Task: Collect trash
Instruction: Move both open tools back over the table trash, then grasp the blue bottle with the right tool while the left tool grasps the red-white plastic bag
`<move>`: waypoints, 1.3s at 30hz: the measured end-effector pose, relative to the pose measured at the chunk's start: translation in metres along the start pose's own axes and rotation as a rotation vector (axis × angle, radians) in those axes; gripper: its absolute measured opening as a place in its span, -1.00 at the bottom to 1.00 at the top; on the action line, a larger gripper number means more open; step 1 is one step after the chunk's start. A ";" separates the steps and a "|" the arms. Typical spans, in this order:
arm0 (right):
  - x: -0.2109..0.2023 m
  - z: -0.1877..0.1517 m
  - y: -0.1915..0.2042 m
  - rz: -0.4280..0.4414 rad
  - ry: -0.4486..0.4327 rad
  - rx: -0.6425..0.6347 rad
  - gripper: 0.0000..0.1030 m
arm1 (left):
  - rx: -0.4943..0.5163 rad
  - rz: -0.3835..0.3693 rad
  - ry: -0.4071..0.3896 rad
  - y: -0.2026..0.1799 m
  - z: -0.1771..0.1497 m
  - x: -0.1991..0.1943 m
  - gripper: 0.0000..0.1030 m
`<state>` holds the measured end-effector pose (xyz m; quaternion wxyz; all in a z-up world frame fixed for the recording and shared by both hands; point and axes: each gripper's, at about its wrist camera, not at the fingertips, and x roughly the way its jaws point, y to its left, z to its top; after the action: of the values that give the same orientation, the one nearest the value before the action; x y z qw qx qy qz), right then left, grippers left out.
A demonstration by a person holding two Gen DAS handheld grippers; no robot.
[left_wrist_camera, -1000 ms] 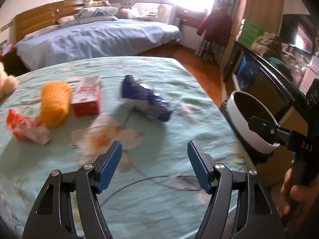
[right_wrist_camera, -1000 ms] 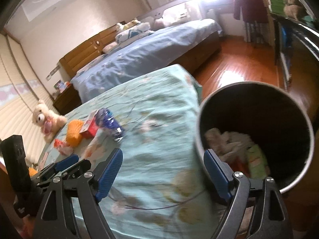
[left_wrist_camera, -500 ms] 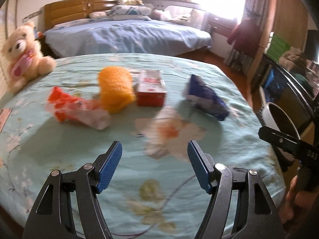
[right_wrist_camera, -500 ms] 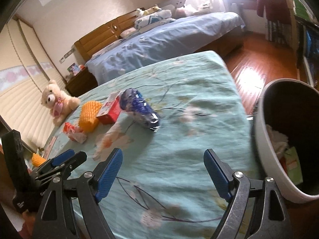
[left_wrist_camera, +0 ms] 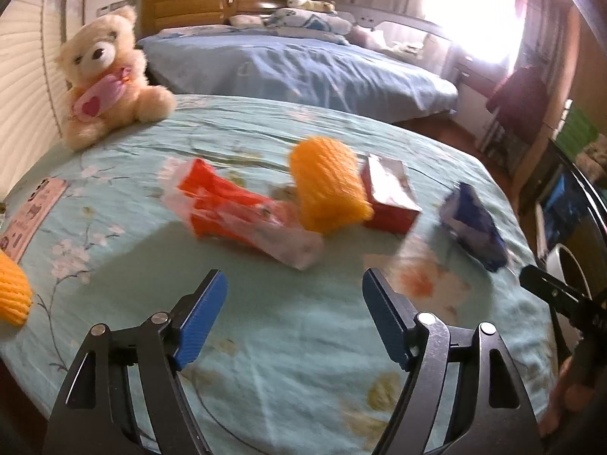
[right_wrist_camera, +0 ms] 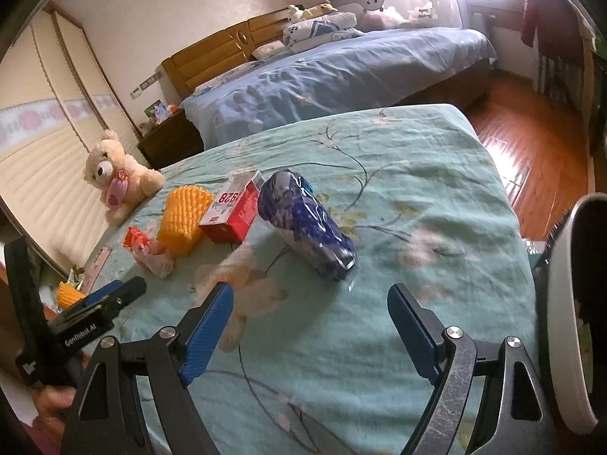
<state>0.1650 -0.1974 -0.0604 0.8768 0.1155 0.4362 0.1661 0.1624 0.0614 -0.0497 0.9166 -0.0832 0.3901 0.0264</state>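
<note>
Motion blur smears the red-and-clear wrapper (left_wrist_camera: 242,216) and the blue bag (left_wrist_camera: 474,227) — no print is legible. At 3 o'clock the frame edge cuts the white bin (right_wrist_camera: 569,322) off — its contents cannot be made out. At 9 o'clock, only part of a second orange foam net (left_wrist_camera: 11,292) shows.

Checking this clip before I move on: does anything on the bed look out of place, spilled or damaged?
Only the litter itself. A crumpled blue wrapper, a red box, an orange foam net and a torn red-and-clear wrapper lie scattered on the green bedspread. Nothing is spilled. Both grippers are open, holding nothing.
</note>
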 end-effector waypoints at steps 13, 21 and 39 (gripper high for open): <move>0.045 0.021 0.006 -0.017 0.042 -0.052 0.63 | -0.043 0.052 0.044 0.011 0.022 0.041 0.29; 0.049 0.020 0.005 -0.050 0.035 -0.051 -0.28 | -0.011 0.011 0.059 0.014 0.010 0.041 -0.98; 0.010 -0.002 0.002 -0.012 -0.009 -0.003 -0.40 | -0.206 0.005 -0.032 0.038 0.036 0.021 0.57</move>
<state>0.1688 -0.1920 -0.0678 0.8799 0.1121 0.4327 0.1611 0.1978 0.1050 -0.0456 0.9092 -0.1756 0.3710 0.0699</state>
